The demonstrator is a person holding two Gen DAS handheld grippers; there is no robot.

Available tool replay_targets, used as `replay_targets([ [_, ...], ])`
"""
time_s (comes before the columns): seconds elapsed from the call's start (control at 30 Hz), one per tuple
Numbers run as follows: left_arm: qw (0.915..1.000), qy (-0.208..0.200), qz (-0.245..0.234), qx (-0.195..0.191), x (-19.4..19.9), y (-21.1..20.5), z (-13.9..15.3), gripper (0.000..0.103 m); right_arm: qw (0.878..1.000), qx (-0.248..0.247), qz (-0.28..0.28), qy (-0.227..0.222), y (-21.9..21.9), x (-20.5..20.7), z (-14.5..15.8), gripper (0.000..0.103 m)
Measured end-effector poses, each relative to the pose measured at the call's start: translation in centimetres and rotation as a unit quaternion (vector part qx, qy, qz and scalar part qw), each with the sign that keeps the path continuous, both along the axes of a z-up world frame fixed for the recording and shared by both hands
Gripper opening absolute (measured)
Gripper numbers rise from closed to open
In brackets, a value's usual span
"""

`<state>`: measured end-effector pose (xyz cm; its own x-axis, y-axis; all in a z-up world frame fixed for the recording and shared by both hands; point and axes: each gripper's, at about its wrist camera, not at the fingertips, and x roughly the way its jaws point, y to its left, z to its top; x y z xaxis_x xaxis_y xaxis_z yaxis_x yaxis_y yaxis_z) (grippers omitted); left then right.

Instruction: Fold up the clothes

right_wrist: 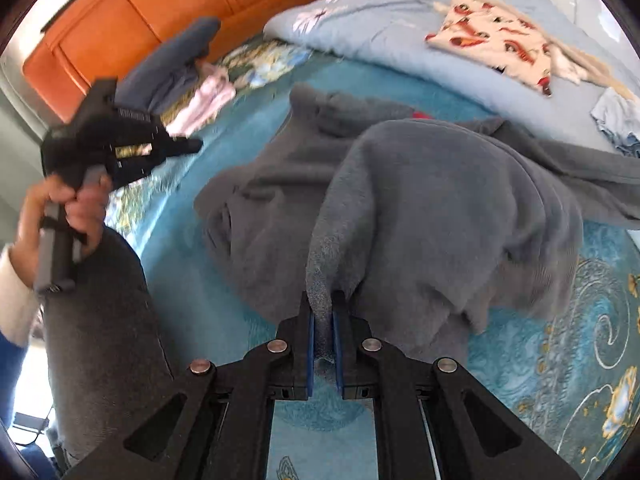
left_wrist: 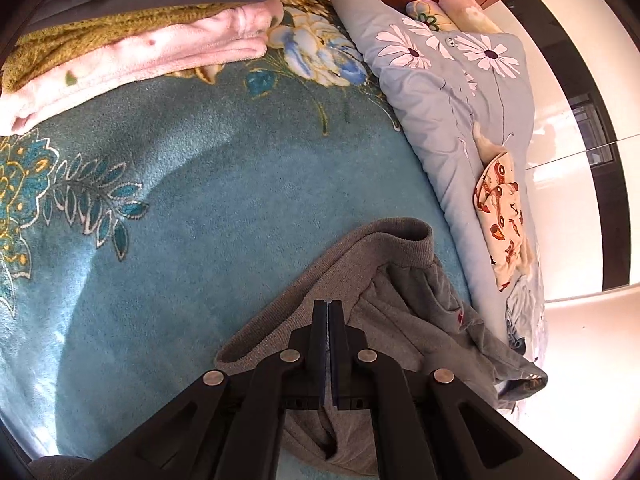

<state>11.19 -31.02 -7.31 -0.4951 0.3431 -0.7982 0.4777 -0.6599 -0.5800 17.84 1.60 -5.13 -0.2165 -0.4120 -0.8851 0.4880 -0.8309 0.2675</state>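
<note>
Left gripper (left_wrist: 330, 303): jaws drawn fully together with nothing between the fingertips; it hangs just above the grey garment, tips over the ribbed band. In the right wrist view the same gripper (right_wrist: 192, 145) appears far to the left of the right gripper, held up off the bed, apart from the garment.
Right gripper (right_wrist: 322, 296): jaws nearly closed, clamped on a bunched fold of the grey garment, which rises from between the blue pads.
Grey garment (right_wrist: 420, 208): a fleecy sweatshirt lying crumpled on the bed; one part is lifted and drapes ahead and to the right of the right gripper, the rest spreads flat ahead and to its left. From the left wrist its ribbed band (left_wrist: 404, 240) lies just ahead of the left gripper, with a small red mark (left_wrist: 460, 317) to the right.
Bed cover (left_wrist: 192, 208): teal plush with a floral print, beneath both grippers.
Folded stack (left_wrist: 132, 48): pink, mustard and dark grey pieces, far ahead and left of the left gripper.
Quilt (left_wrist: 448, 92): pale grey-blue with white daisies, bunched ahead and right of the left gripper, touching the garment's far edge.
Patterned cloth (left_wrist: 502, 216): cream with red figures, lying on the quilt.
Hand (right_wrist: 68, 208): grips the left gripper's handle; a white cuff (right_wrist: 16, 284) shows below it.
Headboard (right_wrist: 160, 4): orange wood, far ahead and left of the right gripper.
</note>
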Motion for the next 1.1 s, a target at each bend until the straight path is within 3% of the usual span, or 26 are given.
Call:
replay_targets([
  [0.1,1.0,-0.001,-0.002,0.007,0.1,0.1,-0.1,0.01,0.999,0.049,0.013,-0.006,-0.7,0.9,-1.3,0.012],
  [0.23,0.9999,-0.003,-0.004,0.009,0.1,0.2,-0.1,0.019,1.0,0.011,-0.006,0.009,1.8,0.8,0.8,0.041],
  [0.33,0.9999,-0.004,-0.002,0.014,0.1,0.2,-0.2,0.026,0.999,-0.019,-0.02,0.02,3.8,0.7,2.4,0.047],
  [0.37,0.9999,-0.005,-0.001,0.016,0.1,0.1,-0.3,0.026,0.998,-0.027,-0.055,0.012,5.1,0.0,2.1,0.048],
  [0.43,0.9998,-0.007,0.0,0.019,0.1,0.1,-0.4,0.027,0.991,-0.043,-0.13,-0.008,7.7,-1.6,1.5,0.048],
  [0.53,0.9997,-0.009,0.002,0.021,0.3,0.1,-0.4,0.029,0.968,-0.094,-0.225,-0.052,10.8,-3.4,-0.2,0.048],
  [0.73,0.9995,-0.011,0.009,0.027,0.7,0.2,-0.5,0.032,0.935,-0.161,-0.291,-0.121,11.5,-4.4,-3.6,0.048],
  [0.8,0.9995,-0.012,0.009,0.027,0.7,0.2,-0.5,0.033,0.931,-0.169,-0.295,-0.132,10.5,-4.9,-4.3,0.048],
  [0.97,0.9995,-0.015,0.01,0.027,0.7,0.1,-0.5,0.034,0.939,-0.131,-0.295,-0.118,8.7,-6.3,-4.2,0.047],
  [1.07,0.9993,-0.016,0.012,0.031,0.8,0.0,-0.6,0.034,0.937,-0.121,-0.307,-0.117,8.7,-6.7,-4.1,0.014],
  [1.1,0.9992,-0.017,0.013,0.033,0.9,0.0,-0.7,0.035,0.935,-0.12,-0.311,-0.117,8.7,-6.8,-4.0,0.012],
])
